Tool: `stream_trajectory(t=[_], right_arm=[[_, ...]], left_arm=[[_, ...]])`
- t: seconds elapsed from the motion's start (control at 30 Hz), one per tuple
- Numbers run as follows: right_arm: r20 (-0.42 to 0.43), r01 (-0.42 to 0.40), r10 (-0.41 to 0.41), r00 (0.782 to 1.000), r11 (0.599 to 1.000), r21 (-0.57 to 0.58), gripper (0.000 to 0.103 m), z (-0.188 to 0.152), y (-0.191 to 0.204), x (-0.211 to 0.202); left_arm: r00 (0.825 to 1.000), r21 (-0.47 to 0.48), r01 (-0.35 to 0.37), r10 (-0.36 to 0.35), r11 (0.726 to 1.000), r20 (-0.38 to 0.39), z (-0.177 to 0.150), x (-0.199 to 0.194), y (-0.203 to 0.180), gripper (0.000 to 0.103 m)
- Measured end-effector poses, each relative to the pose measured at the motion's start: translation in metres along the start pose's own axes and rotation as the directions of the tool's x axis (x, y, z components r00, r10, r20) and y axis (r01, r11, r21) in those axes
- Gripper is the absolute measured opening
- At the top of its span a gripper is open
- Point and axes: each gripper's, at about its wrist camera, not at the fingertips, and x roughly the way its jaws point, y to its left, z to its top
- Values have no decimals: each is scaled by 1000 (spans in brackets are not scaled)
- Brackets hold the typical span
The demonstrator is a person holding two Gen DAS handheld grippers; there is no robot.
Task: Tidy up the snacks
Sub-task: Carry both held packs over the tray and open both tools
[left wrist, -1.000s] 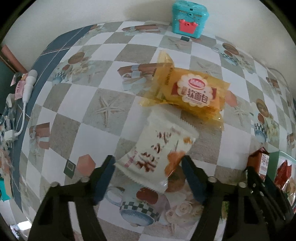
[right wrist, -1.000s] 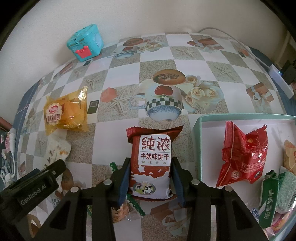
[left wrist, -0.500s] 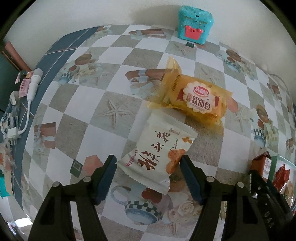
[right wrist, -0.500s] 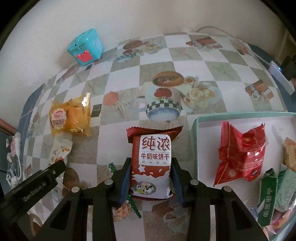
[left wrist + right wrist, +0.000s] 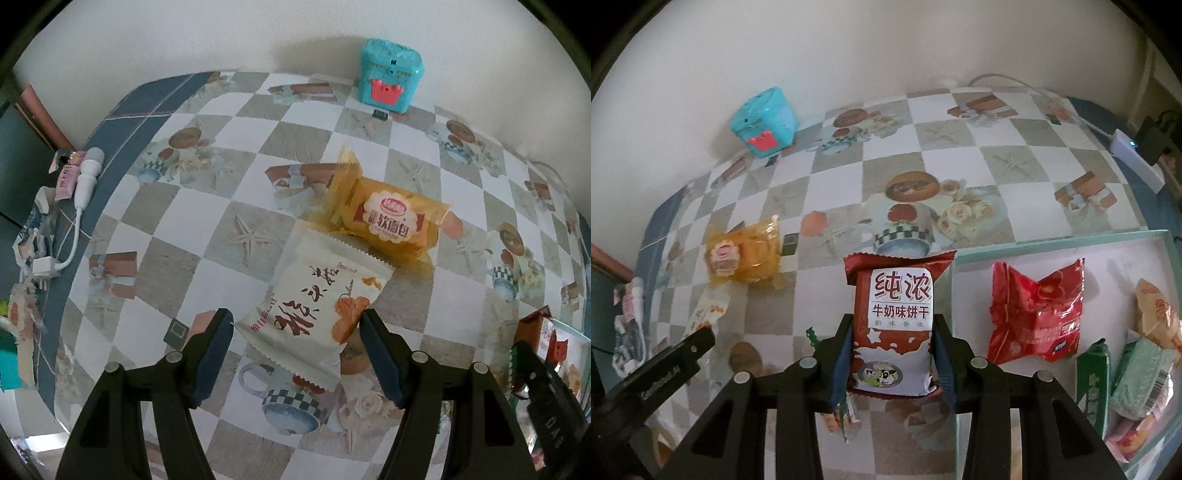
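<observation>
My left gripper [image 5: 297, 334] is shut on a cream snack packet [image 5: 314, 306] with brown lettering, held clear of the checkered tablecloth. Just beyond it an orange bread packet [image 5: 388, 221] lies on the cloth, also seen in the right wrist view as the orange packet [image 5: 742, 258]. My right gripper [image 5: 892, 354] is shut on a red-brown milk biscuit packet [image 5: 894, 325], upright between the pads and off the table. To its right is a white tray with a teal rim [image 5: 1052, 240], holding a red packet [image 5: 1038, 317] and green packets [image 5: 1093, 380].
A teal toy box [image 5: 389, 79] stands by the back wall. A white power strip [image 5: 1137, 158] and cable run along the far right edge. A white charger and cord [image 5: 85, 177] lie at the left edge. A small wrapped snack [image 5: 842, 410] lies under the right gripper.
Both grippers have risen with their packets still gripped; the table and the orange packet look smaller and farther away in both views.
</observation>
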Motion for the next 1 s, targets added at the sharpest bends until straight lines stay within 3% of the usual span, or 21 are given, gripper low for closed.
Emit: stream_trajectory(t=[0.2, 0.53, 1.0], right_arm=[[-3, -31, 31, 1000, 999, -16, 43, -6, 6, -11], [23, -15, 16, 1000, 999, -46, 42, -16, 6, -29], [35, -13, 12, 999, 1000, 27, 42, -39, -20, -60]], left_arm=[[1000, -5, 2, -1, 1000, 22, -5, -14, 2, 72], [999, 8, 1, -2, 1000, 39, -20, -29, -5, 72], [996, 57, 9, -14, 998, 89, -40, -59, -27, 72]])
